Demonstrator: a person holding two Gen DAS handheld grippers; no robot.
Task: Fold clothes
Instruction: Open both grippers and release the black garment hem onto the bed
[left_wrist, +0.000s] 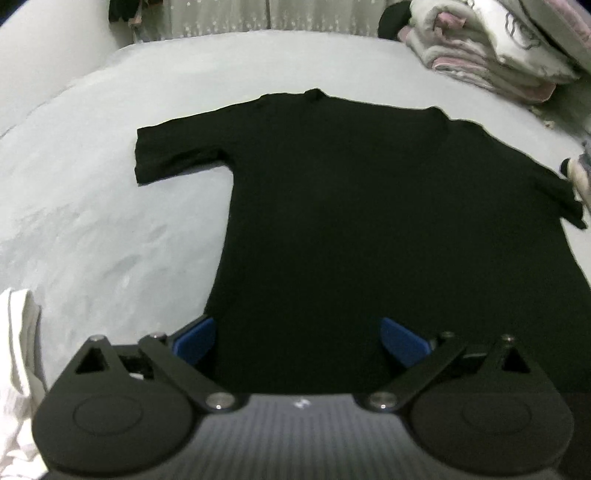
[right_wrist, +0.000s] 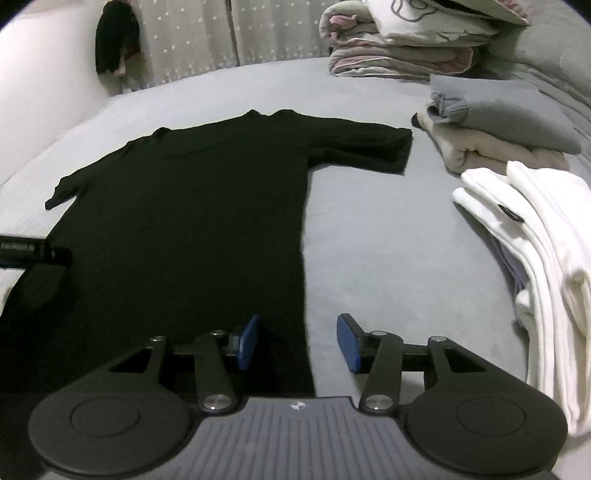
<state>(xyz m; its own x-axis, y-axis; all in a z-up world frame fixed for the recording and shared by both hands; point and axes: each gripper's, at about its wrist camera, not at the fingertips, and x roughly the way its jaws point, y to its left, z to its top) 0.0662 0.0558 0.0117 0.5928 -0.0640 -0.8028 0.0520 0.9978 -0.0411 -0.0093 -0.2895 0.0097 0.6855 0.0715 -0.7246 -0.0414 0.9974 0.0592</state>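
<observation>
one black t-shirt (left_wrist: 369, 221) lay flat on the grey bed sheet (left_wrist: 110, 221), both short sleeves spread. the left gripper (left_wrist: 297, 341) and right gripper (right_wrist: 297, 341) stood open at its hem, holding nothing

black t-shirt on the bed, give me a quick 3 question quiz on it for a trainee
1. True or false: the black t-shirt lies spread flat on the grey bed sheet with both sleeves out.
2. Multiple choice: in the right wrist view, what lies to the right of the shirt? A) a shoe B) white folded clothes C) a laptop
3. Fill in: both the left gripper and the right gripper are ____ near the shirt's hem, holding nothing.

Key: 1 true; 2 B; 3 open
</observation>
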